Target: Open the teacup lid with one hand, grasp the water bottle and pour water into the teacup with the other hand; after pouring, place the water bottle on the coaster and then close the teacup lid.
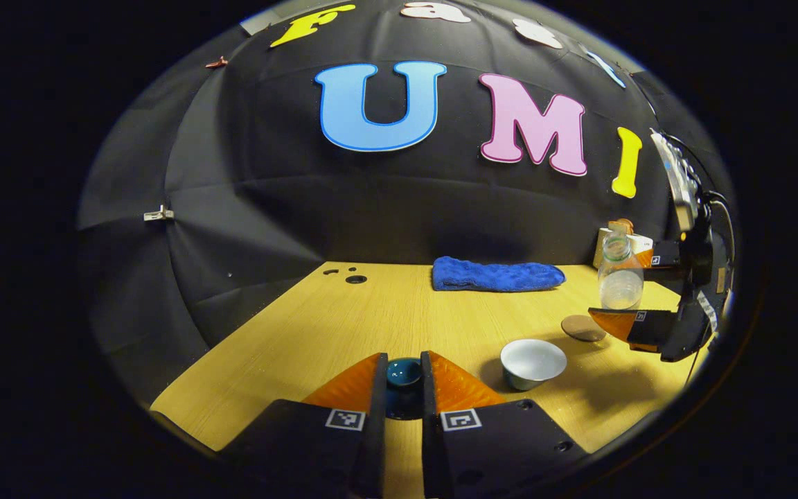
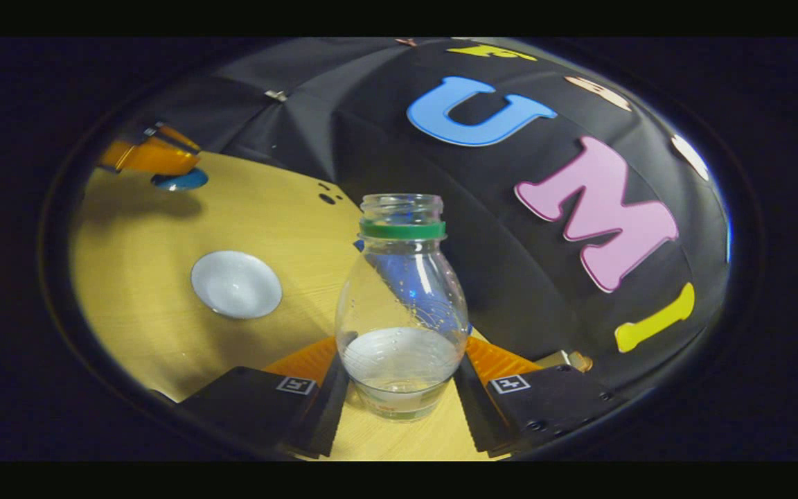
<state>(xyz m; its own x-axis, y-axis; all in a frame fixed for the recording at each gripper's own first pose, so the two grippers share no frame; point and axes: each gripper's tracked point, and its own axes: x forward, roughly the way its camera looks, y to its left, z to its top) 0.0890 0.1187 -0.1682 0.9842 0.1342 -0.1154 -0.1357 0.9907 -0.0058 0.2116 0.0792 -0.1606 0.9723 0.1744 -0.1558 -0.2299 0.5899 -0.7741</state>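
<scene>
Teacup [image 1: 533,363] uncovered, water bottle [image 2: 402,305] part-filled

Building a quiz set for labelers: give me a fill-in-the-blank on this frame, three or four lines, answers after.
1. The left gripper is shut on the dark blue teacup ____.
2. The right gripper holds a clear water bottle that has no ____ on its neck.
3. The white teacup on the wooden table stands ____, its lid off.
4. At the table's far edge lies a folded blue ____.

Missing words: lid; cap; open; towel
</scene>
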